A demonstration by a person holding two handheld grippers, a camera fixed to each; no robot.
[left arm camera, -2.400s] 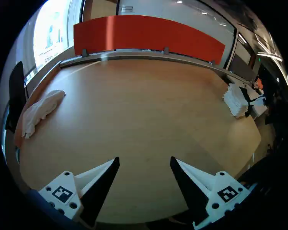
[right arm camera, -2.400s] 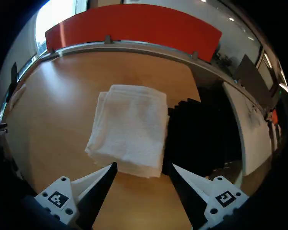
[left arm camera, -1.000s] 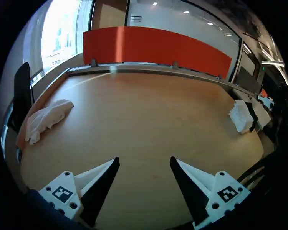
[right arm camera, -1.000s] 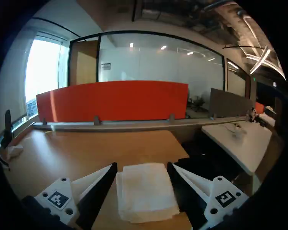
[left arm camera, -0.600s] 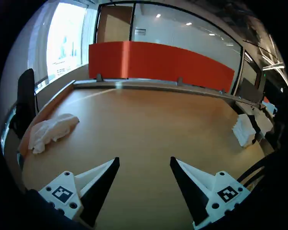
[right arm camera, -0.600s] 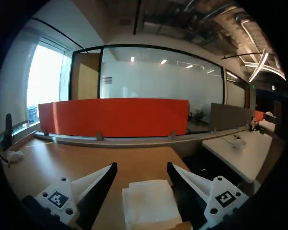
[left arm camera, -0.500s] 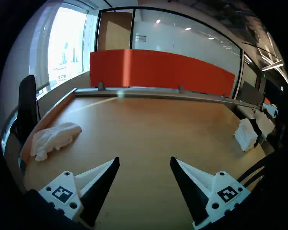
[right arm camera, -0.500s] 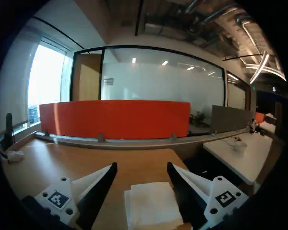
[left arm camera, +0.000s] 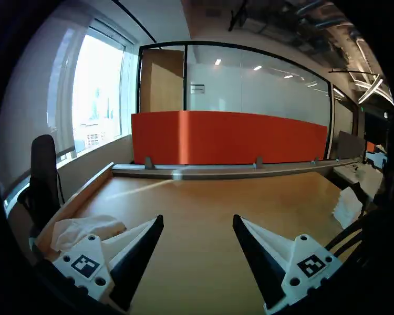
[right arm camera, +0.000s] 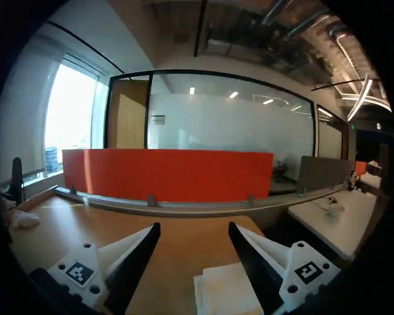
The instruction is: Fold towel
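wooden table (left arm camera: 213,197) with an orange divider (left arm camera: 228,139) far across. left gripper (left arm camera: 197,218) and right gripper (right arm camera: 193,226) jaws gape wide, holding nothing. folded towel (right arm camera: 226,294) lies near right; crumpled towel (left arm camera: 86,231) sits at the left edge, where a one-layer pinch could drag it off the table.

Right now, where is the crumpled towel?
The crumpled towel lies low on the image's left in the left gripper view, on the wooden table near its edge, beside a dark chair.
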